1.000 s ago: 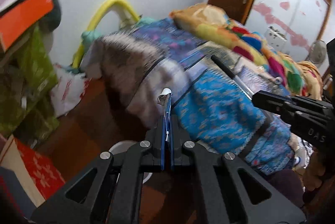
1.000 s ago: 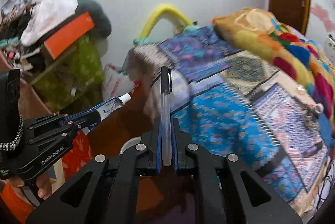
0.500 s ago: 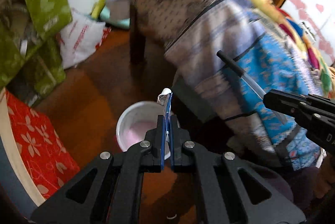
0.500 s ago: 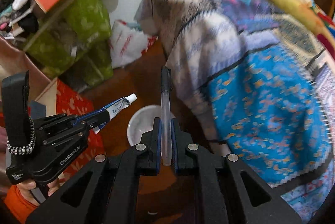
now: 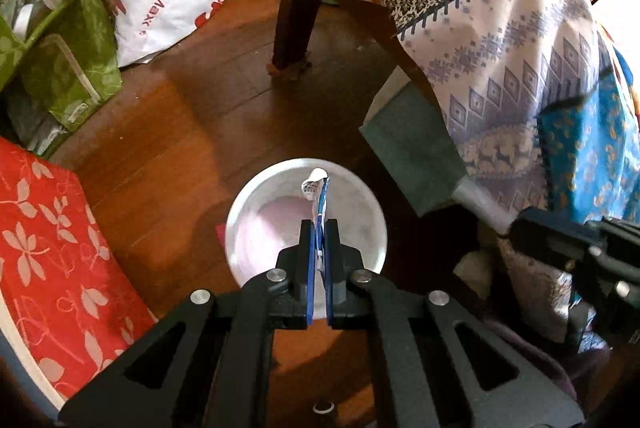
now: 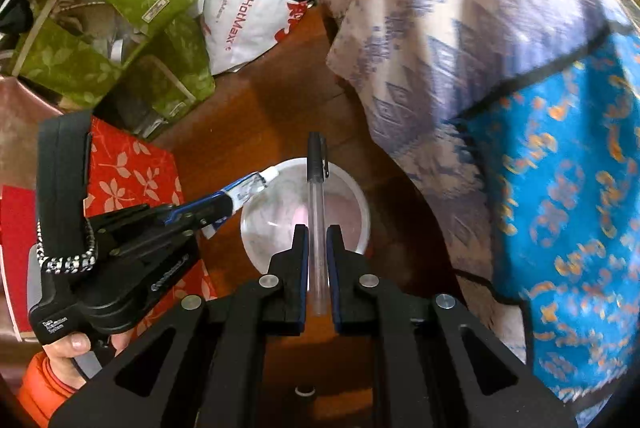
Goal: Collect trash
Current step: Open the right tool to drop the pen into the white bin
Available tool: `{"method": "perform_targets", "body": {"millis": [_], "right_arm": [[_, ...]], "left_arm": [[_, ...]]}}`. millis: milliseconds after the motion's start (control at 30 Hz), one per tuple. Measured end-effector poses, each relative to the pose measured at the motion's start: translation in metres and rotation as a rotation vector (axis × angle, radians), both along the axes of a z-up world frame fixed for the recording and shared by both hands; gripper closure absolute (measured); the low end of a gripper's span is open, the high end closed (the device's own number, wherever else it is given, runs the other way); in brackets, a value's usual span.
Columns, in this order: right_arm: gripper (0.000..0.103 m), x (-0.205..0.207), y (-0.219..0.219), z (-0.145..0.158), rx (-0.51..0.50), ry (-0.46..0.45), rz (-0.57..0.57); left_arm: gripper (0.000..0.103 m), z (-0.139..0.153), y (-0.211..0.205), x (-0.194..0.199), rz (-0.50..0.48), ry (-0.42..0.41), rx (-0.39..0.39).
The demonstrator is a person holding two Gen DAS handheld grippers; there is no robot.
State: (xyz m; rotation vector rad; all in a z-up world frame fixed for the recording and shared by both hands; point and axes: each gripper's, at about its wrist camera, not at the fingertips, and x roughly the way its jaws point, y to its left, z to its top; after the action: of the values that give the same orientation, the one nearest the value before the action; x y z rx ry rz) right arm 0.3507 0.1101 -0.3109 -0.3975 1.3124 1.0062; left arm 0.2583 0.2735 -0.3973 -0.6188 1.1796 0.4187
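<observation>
Below both tongs a white bin [image 5: 372, 211] stands on the wooden floor [image 5: 224, 95], while the left tongs [image 5: 318, 228] clamp a flattened toothpaste tube [image 5: 318, 187] and the right tongs [image 6: 317, 232] clamp a clear pen [image 6: 316, 203], each lengthwise, pointing forward, black cap foremost.

We see a glossy wooden floor [image 5: 208, 115], a smooth white plastic bin [image 5: 256, 203], patterned cloth [image 5: 500, 39], and a clear plastic pen [image 6: 317, 211].

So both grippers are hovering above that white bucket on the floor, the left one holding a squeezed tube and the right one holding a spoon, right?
Nearly. The right gripper holds a clear pen with a black cap, not a spoon; the right wrist view shows it. The left gripper holds the tube above the white bucket.
</observation>
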Motion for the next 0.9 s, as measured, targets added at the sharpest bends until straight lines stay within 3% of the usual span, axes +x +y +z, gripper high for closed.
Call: {"method": "perform_targets", "body": {"millis": [67, 133, 200, 500, 900], "right_arm": [[0.094, 0.001, 0.005, -0.005, -0.007, 0.013, 0.011], [0.089, 0.002, 0.007, -0.01, -0.028, 0.029, 0.018], [0.084, 0.002, 0.003, -0.011, -0.027, 0.033, 0.009], [0.08, 0.002, -0.021, 0.013, -0.003, -0.017, -0.017], [0.08, -0.015, -0.081, 0.111, 0.163, -0.186, -0.089]], "left_arm": [[0.093, -0.001, 0.003, 0.002, 0.015, -0.004, -0.02], [0.076, -0.001, 0.004, 0.003, 0.023, -0.009, -0.023], [0.072, -0.001, 0.004, 0.001, 0.029, 0.001, -0.012], [0.072, 0.033, -0.011, -0.014, -0.03, 0.002, 0.076], [0.072, 0.158, -0.061, -0.032, -0.101, -0.172, 0.248]]}}
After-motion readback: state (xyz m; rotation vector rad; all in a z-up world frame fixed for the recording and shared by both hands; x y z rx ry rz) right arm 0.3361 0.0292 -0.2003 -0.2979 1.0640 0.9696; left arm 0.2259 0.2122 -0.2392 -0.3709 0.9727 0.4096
